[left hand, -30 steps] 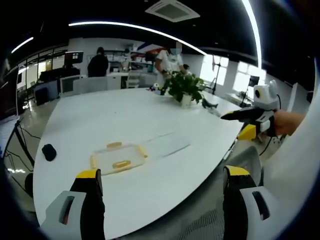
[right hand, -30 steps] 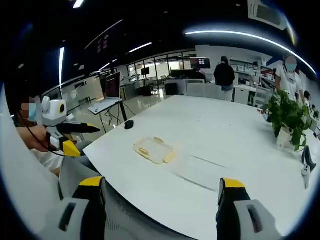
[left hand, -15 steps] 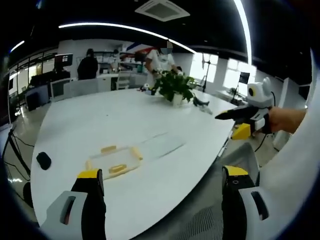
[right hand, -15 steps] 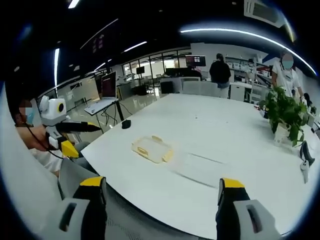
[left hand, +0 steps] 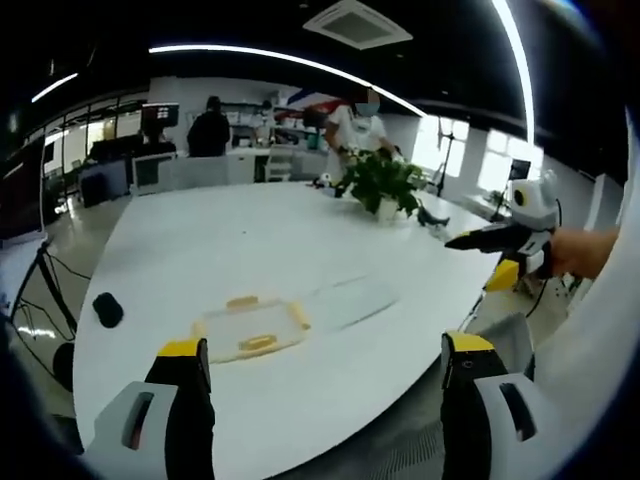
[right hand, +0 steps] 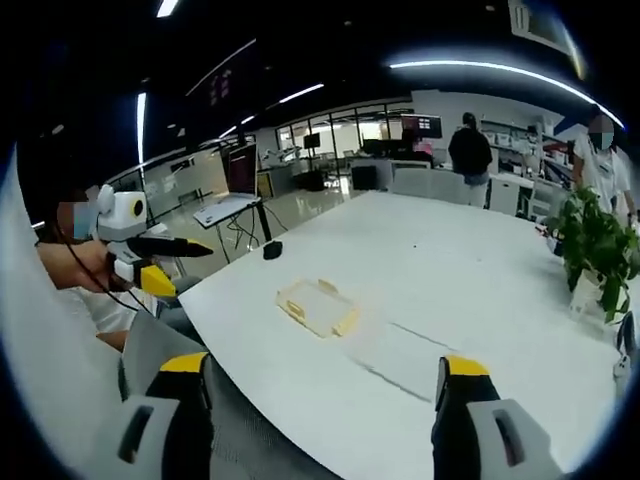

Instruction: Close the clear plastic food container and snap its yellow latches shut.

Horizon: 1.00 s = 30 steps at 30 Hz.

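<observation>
Ahead of both your grippers, well out of reach, the clear container [left hand: 250, 331] lay low on the white table [left hand: 250, 240], near its closest edge. 3 yellow latches showed around its rim in the left gripper view; the one facing you [left hand: 258, 343] sat on the near side. A flat clear sheet, probably the lid [left hand: 345, 300], lay on the table just beyond and to the right of the container from your left gripper [left hand: 320, 400], touching or nearly touching it; I could not tell which.

Both tools were idle. Your left gripper had its 2 jaws spread wide with nothing between them. Your right gripper [right hand: 320, 400] was likewise spread and unloaded, and it also appeared at the right of the left gripper view, held off the table edge.

Judgement: thin plastic, light and somewhat flexible, likely to skid on the smooth tabletop. Pin the base with 1 tool and take the lid by an edge. Latches should need a firm push at the tab.

Surroundings: a potted plant [left hand: 382, 182] far ahead, a dark mouse-like object [left hand: 107, 309] to the left, both well apart from the container. Nothing stood in the approach path.
</observation>
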Each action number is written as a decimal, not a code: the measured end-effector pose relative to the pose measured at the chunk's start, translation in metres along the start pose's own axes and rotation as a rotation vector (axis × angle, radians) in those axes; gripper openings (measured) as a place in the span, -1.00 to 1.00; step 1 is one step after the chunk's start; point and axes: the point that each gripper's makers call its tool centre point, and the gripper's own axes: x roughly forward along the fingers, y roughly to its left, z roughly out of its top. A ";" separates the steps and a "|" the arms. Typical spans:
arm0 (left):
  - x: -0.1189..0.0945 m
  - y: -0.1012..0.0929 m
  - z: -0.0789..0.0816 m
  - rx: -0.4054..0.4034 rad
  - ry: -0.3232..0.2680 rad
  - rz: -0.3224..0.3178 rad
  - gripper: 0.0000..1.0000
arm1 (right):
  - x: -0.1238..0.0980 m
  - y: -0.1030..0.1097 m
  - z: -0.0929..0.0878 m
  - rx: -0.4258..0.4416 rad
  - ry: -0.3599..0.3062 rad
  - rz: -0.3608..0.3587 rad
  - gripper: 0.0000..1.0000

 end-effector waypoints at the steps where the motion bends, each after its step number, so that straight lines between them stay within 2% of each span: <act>1: 0.001 0.001 -0.001 0.003 0.009 0.005 0.88 | 0.001 -0.001 0.000 -0.003 0.000 0.000 0.86; 5: 0.008 0.003 -0.003 0.046 0.023 -0.017 0.89 | 0.006 -0.003 0.003 -0.020 -0.011 -0.004 0.85; 9: 0.012 0.006 -0.003 0.089 0.039 -0.054 0.88 | 0.009 -0.002 0.015 -0.020 -0.075 -0.007 0.82; 10: 0.013 0.006 -0.006 0.134 0.057 -0.071 0.87 | 0.011 -0.003 0.013 -0.018 -0.064 -0.001 0.82; 13: 0.015 0.003 -0.006 0.136 0.051 -0.100 0.89 | 0.015 -0.005 0.005 -0.058 -0.026 -0.005 0.82; 16: 0.017 0.004 -0.009 0.167 0.071 -0.119 0.84 | 0.018 -0.010 0.004 -0.063 -0.014 -0.010 0.82; 20: 0.019 0.012 -0.009 0.177 0.081 -0.118 0.82 | 0.025 -0.013 0.008 -0.061 -0.008 -0.001 0.81; 24: 0.023 0.025 -0.005 0.200 0.094 -0.117 0.81 | 0.034 -0.013 0.013 -0.111 0.000 0.009 0.82; 27: 0.027 0.030 -0.002 0.168 0.090 -0.136 0.80 | 0.042 -0.012 0.018 -0.150 0.008 0.029 0.83; 30: 0.031 0.036 -0.004 0.226 0.120 -0.146 0.79 | 0.051 -0.012 0.021 -0.201 0.026 0.040 0.83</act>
